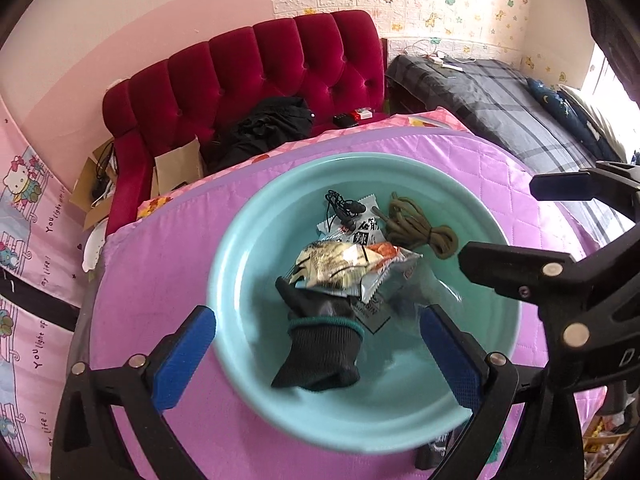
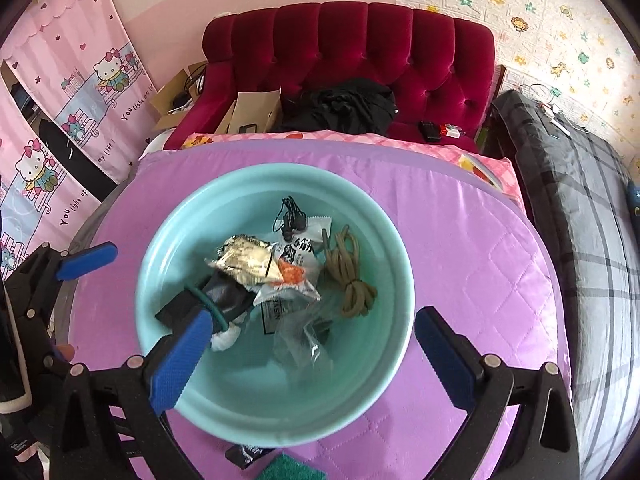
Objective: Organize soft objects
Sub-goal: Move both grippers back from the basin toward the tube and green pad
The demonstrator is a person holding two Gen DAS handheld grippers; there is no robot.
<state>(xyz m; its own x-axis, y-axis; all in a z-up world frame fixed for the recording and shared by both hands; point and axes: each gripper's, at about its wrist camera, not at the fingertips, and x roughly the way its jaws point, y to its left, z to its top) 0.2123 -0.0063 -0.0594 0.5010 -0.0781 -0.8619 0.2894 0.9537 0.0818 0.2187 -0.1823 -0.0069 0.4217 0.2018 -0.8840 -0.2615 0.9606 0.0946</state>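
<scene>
A teal basin (image 1: 240, 248) (image 2: 160, 240) sits on a pink quilted cover. Inside lie a black glove (image 1: 320, 344) (image 2: 224, 292) with a green cuff, foil snack packets (image 1: 340, 268) (image 2: 248, 258), an olive cord bundle (image 1: 416, 226) (image 2: 350, 276), black earphones (image 1: 344, 210) (image 2: 292, 216) and a clear plastic bag (image 2: 300, 340). My left gripper (image 1: 316, 316) hangs open over the glove, touching nothing. My right gripper (image 2: 314, 318) (image 1: 500, 222) is open and empty above the basin's near side. One blue pad (image 2: 86, 260) of the left gripper shows left of the basin.
The pink quilted cover (image 1: 160, 280) (image 2: 480, 260) surrounds the basin. Behind it stands a red tufted sofa (image 1: 256, 64) (image 2: 352, 44) with black clothing and cardboard boxes. A grey plaid bed (image 1: 500, 96) (image 2: 580, 184) lies to the right. A green item (image 2: 288, 468) lies at the near edge.
</scene>
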